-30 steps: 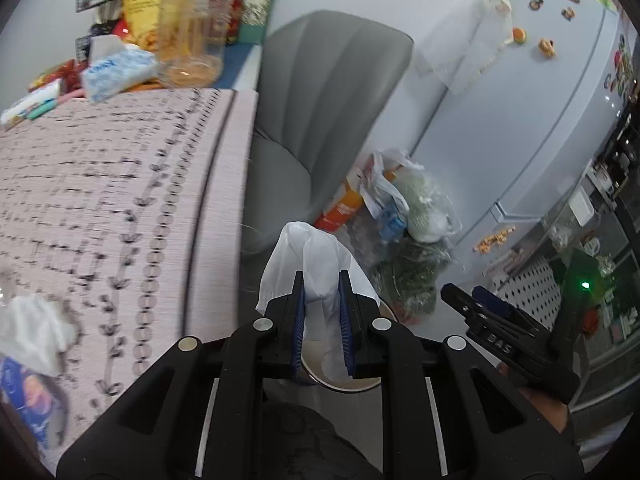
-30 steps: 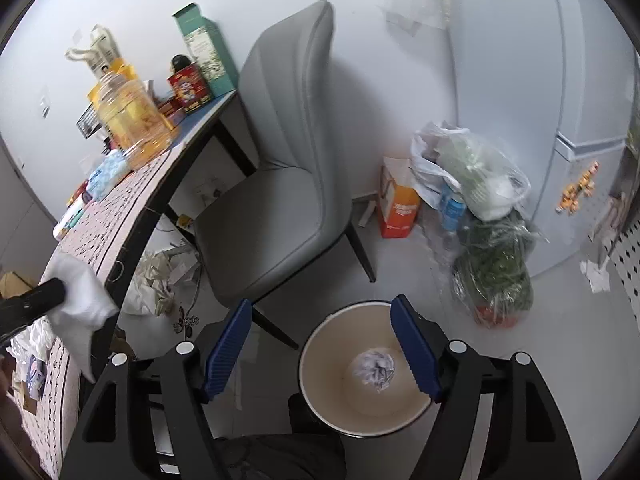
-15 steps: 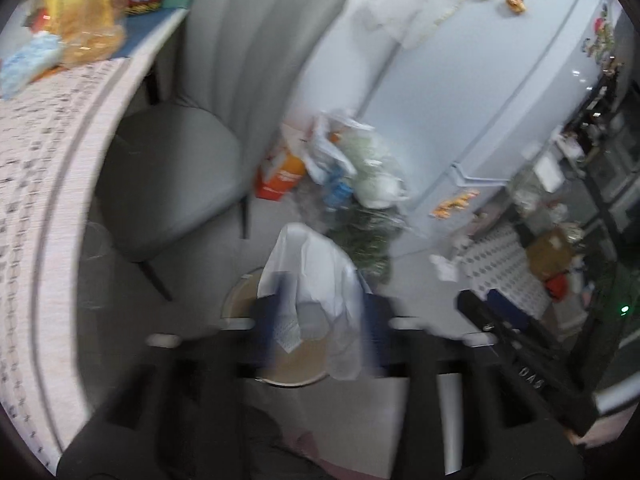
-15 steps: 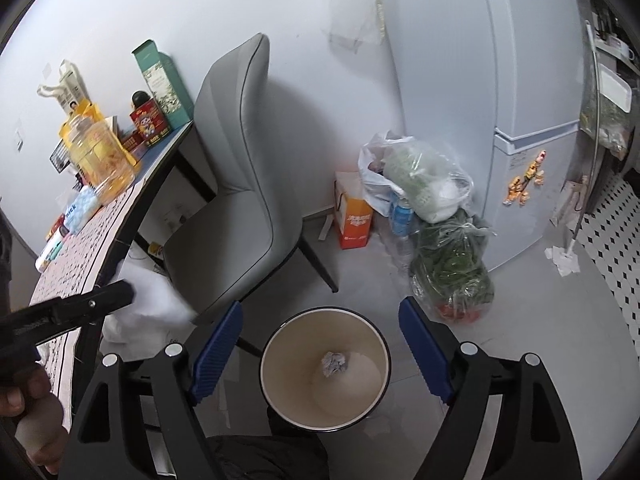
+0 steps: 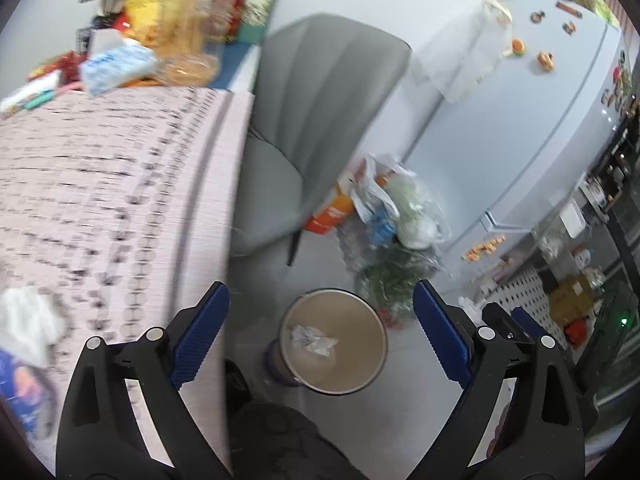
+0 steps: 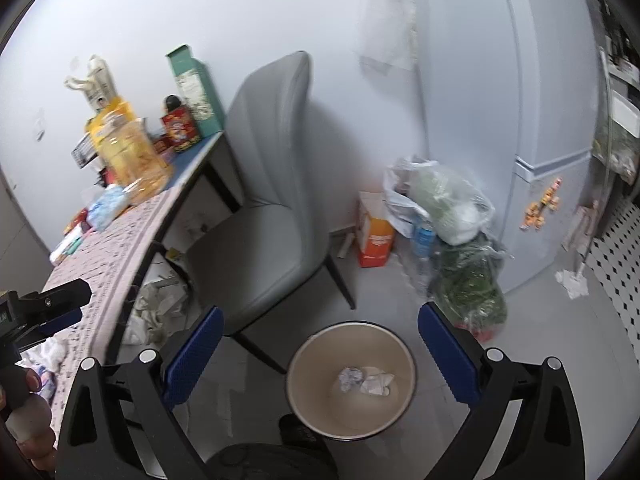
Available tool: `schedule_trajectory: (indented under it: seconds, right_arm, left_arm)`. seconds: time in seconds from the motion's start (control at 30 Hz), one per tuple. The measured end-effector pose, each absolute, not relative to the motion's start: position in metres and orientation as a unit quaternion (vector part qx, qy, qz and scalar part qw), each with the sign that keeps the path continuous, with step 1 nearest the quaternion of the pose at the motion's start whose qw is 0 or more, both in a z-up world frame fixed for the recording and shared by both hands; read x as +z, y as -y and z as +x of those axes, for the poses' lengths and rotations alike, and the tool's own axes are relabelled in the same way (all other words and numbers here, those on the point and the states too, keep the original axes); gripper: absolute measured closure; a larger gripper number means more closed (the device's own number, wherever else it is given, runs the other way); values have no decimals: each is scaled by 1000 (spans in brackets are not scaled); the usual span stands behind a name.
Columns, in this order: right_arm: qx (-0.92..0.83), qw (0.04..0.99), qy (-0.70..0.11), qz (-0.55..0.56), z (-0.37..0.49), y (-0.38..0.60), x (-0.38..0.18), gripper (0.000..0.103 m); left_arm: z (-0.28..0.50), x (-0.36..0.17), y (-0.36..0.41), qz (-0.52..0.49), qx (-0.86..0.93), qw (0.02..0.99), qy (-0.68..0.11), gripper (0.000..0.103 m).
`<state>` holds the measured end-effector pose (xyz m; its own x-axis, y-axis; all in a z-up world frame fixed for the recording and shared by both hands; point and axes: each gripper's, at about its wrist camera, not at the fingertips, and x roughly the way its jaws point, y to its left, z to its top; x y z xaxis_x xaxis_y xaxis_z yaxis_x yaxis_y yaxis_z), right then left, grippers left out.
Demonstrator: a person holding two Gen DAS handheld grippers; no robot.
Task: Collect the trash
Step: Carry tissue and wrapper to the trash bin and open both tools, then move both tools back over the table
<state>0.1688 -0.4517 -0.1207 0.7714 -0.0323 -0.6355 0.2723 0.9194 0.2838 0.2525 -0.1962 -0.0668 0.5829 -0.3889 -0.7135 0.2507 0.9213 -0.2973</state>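
Left gripper (image 5: 322, 336), spread wide and now empty, hangs above the bin (image 5: 334, 340) at lower centre; the white tissue (image 5: 314, 338) it pinched a second ago lies inside. Right gripper (image 6: 318, 354) gapes empty. Another crumpled tissue (image 5: 26, 320) waits at left on the table (image 5: 120, 184).

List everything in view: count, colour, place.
round beige trash bin: 1, on floor below both claws
crumpled white paper wads: 2, inside bin
grey padded chair: 1, beside table
pink patterned tablecloth: 1, on table
crumpled white tissue: 1, on tablecloth
clear yellow oil jug: 1, table's far end
orange carton: 1, on floor by wall
clear plastic grocery bags: several, beside fridge
pale blue fridge: 1, right
left claw: open, empty
right claw: open, empty
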Motion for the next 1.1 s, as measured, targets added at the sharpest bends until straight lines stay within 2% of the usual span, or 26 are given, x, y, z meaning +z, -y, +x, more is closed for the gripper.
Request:
schedule_trajectory:
  seconds: [0.17, 0.5, 0.83, 1.1]
  right_arm:
    - [-75, 931, -317, 166, 172, 415, -103, 8]
    - [-38, 941, -302, 147, 171, 347, -72, 8]
    - [67, 952, -279, 105, 162, 273, -56, 8]
    - [145, 950, -266, 70, 151, 224, -44, 8]
  left_arm:
    - [237, -47, 161, -87, -152, 906, -387, 6]
    - [205, -27, 80, -127, -65, 926, -349, 6]
    - [159, -26, 4, -156, 50, 936, -311, 6]
    - [115, -27, -28, -149, 46, 948, -276, 6]
